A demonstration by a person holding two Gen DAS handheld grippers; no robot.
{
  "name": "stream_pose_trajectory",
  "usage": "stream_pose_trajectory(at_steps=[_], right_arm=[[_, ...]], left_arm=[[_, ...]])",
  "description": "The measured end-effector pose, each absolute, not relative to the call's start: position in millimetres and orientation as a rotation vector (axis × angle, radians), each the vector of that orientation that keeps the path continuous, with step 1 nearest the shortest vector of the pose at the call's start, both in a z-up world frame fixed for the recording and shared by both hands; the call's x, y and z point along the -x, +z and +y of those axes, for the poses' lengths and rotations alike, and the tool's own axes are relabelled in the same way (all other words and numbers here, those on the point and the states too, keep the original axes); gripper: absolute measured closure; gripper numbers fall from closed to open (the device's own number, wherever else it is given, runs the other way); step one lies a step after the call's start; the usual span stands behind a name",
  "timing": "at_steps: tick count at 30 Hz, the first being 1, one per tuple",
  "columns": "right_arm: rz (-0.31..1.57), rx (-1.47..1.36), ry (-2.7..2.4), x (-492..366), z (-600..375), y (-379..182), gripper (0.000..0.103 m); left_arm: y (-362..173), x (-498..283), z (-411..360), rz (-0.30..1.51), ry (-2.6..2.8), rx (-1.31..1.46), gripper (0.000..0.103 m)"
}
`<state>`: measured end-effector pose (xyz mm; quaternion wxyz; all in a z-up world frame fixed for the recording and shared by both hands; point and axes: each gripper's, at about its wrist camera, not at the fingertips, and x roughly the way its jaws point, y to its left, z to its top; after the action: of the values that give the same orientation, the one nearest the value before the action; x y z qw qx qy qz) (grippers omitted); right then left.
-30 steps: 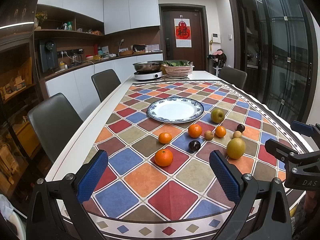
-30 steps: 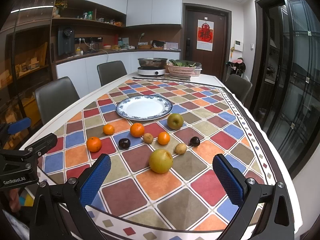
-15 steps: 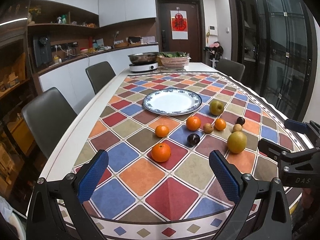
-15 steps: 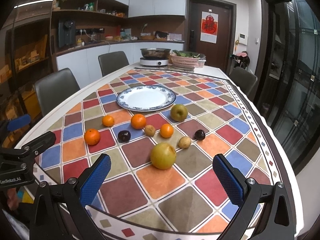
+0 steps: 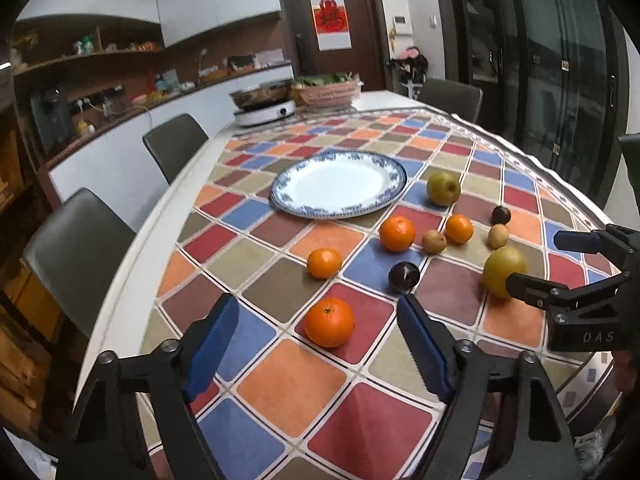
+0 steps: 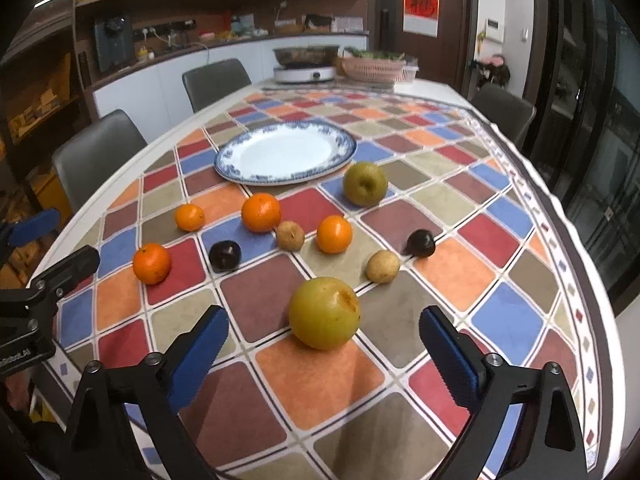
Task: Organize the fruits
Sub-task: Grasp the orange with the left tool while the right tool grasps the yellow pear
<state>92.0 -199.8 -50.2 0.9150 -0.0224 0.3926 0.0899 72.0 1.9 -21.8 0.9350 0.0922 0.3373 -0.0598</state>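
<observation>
We find the plate [image 6: 285, 156] bare and every fruit loose on the counter [image 6: 516, 320] beside it; by our judgement the sorting is not yet begun. The left gripper [image 5: 318, 354] hangs low, jaws wide and holding nothing, facing the nearest orange [image 5: 329, 322]. The right gripper [image 6: 324, 354], equally wide and unladen, faces the big yellow-green fruit [image 6: 324, 313].

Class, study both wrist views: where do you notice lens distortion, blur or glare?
Left wrist view: fisheye bends the table edge; the shelves look soft and smeared; dark vignette fills the corners. Right wrist view: the near pear is fairly sharp, the white plate shows mild sheen, and the glass doors are dim.
</observation>
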Motion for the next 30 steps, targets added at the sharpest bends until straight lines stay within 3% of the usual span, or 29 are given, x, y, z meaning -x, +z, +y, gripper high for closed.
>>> stream_pose_trajectory(at_steps=[17, 30], right_arm=[[0.966, 0.045, 0.184, -123.3, -196.1, -86.8, 0.037], [0.986, 0.042, 0.201, -130.2, -194.2, -91.4, 0.054]], left_arm=[[-67.7, -114.5, 5.7, 0.855, -0.188, -0.122, 0.053], [-73.8, -125.2, 4.7, 0.874, -0.183, -0.107, 0.063]])
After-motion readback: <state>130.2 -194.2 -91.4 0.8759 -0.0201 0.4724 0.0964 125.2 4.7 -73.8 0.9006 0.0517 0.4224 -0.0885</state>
